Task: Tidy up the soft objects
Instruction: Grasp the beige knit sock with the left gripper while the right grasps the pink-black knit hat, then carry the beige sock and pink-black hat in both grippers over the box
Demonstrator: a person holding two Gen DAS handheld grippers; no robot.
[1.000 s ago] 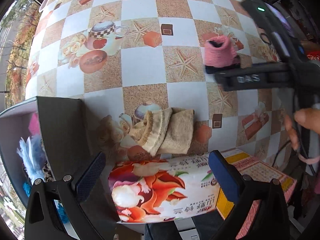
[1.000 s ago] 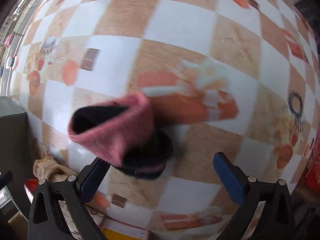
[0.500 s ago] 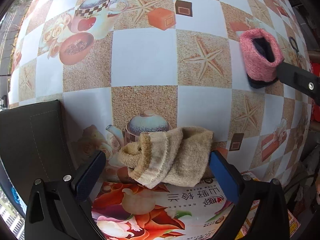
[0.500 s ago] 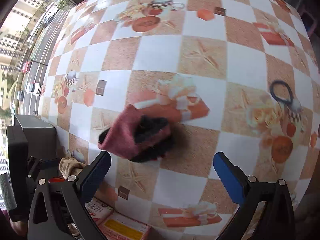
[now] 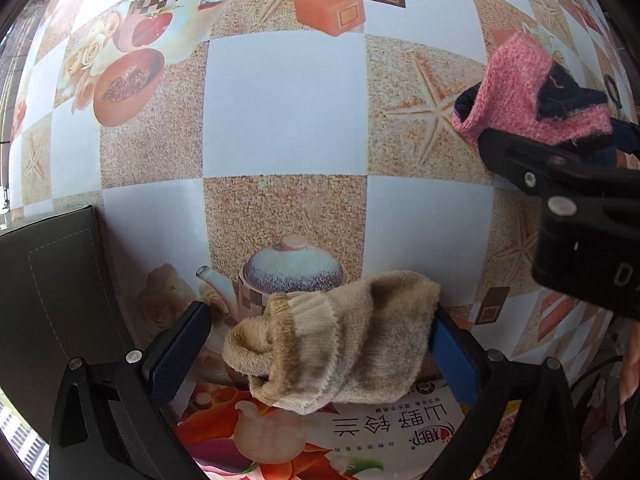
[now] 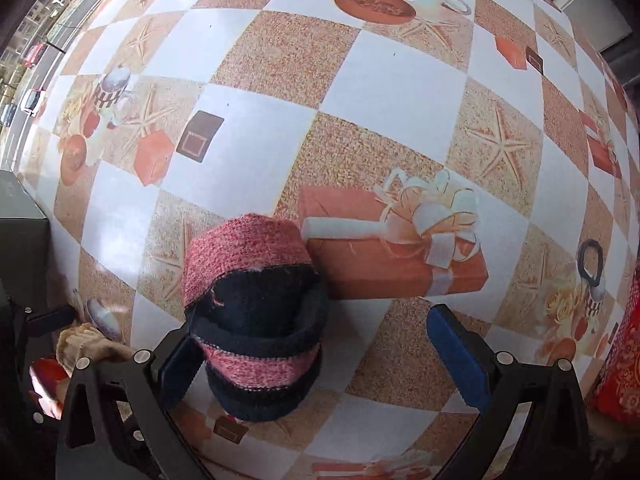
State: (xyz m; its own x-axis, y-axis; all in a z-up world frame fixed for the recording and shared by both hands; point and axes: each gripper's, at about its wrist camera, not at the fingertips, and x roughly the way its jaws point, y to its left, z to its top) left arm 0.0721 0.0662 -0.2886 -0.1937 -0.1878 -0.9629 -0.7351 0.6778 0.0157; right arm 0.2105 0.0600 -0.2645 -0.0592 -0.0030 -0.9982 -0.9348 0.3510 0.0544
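though both jaws gape wide, a rolled beige sock point(image 5: 340, 336) and a pink-and-navy sock point(image 6: 256, 320) between them.

Two rolled sock bundles: beige bundle point(image 5: 340, 336), pink-navy bundle point(image 6: 256, 312); one tissue pack point(image 5: 320, 440); one dark box point(image 5: 52, 288).

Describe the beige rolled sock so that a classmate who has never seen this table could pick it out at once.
Start at the checkered tablecloth and find its printed teapot. Just below it, overlapping a flowered tissue pack, lies the beige sock. Unlike the pink-and-navy sock at the right, it is plain tan with a ribbed cream cuff.
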